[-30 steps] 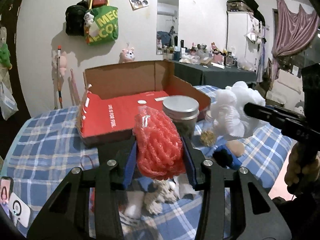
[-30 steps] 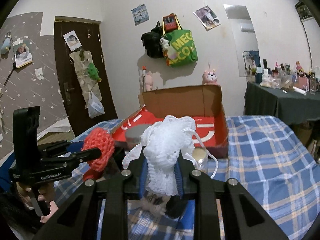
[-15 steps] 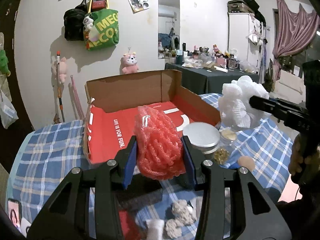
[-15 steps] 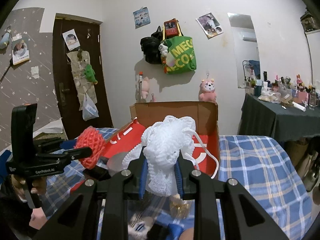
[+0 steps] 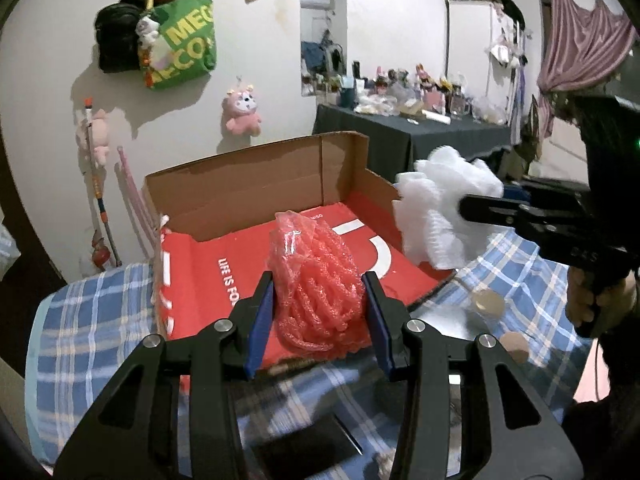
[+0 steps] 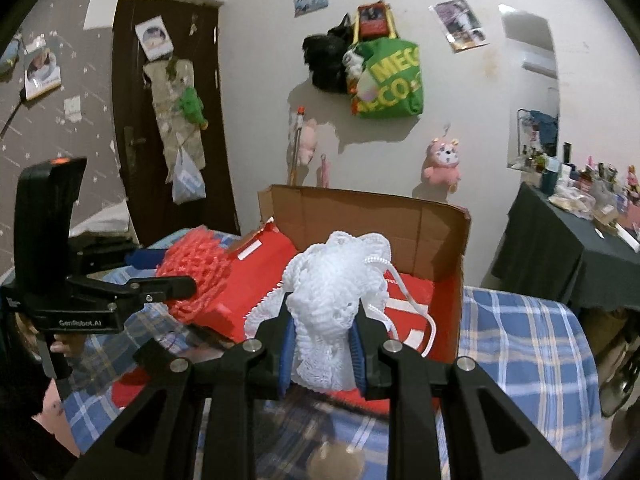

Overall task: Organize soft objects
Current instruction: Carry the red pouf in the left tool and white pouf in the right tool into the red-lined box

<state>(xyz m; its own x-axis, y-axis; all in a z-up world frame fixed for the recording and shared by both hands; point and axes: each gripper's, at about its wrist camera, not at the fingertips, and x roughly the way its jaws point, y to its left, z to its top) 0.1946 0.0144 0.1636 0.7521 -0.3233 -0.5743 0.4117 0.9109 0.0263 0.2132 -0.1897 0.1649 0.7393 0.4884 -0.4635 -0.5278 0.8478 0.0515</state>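
The red mesh puff (image 5: 316, 288) hides the middle of the cardboard box (image 5: 256, 188) floor, cutting its white lettering short. At lower centre of the left wrist view, the dark flat thing (image 5: 308, 446) on the plaid bedspread (image 5: 92, 320) is too blurred to identify. In the right wrist view the white mesh puff (image 6: 336, 312) covers the box's near floor, and the hand (image 6: 60, 346) at the left edge is mostly hidden. The bottles on the dark table (image 6: 560, 248) are too small to tell.
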